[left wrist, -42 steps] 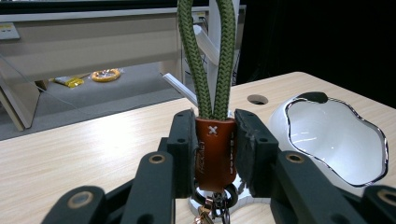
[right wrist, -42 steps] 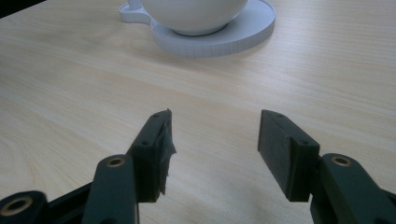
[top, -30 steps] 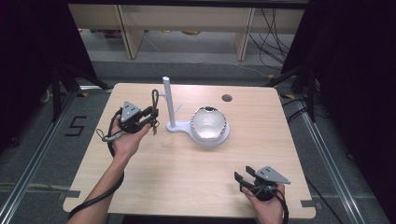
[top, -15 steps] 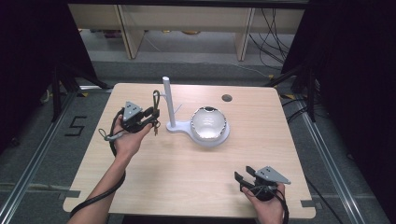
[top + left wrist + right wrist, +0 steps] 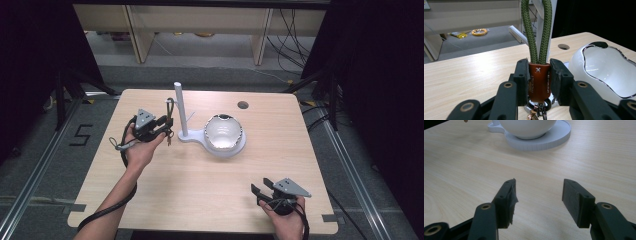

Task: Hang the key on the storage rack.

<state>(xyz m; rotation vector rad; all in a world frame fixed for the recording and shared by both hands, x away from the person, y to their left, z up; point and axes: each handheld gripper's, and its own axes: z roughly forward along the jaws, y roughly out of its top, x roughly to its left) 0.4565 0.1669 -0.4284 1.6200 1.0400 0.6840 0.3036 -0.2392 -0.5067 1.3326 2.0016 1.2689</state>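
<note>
**Key strap held up by the white post**

The left gripper [image 5: 167, 126] pinches the brown tag of a key strap [image 5: 538, 78]. Its green loop [image 5: 537, 30] stands up, just beside the white post [image 5: 179, 107]. Keys hang under the tag. Next comes the white bowl [image 5: 224, 132] on its stand. The right gripper [image 5: 537, 195] sits low over the wooden table [image 5: 200, 175], well apart from the bowl, jaws spread wide with nothing between them.

Two black handheld grippers are seen. The left gripper [image 5: 167, 125] and right gripper [image 5: 260, 191] are each topped by a grey three-cornered plate behind the fingers. Blocky black fingers [image 5: 577, 201] with textured pads are carried on linkages pinned by brass-ringed rivets. Black cables trail back along bare forearms.
</note>
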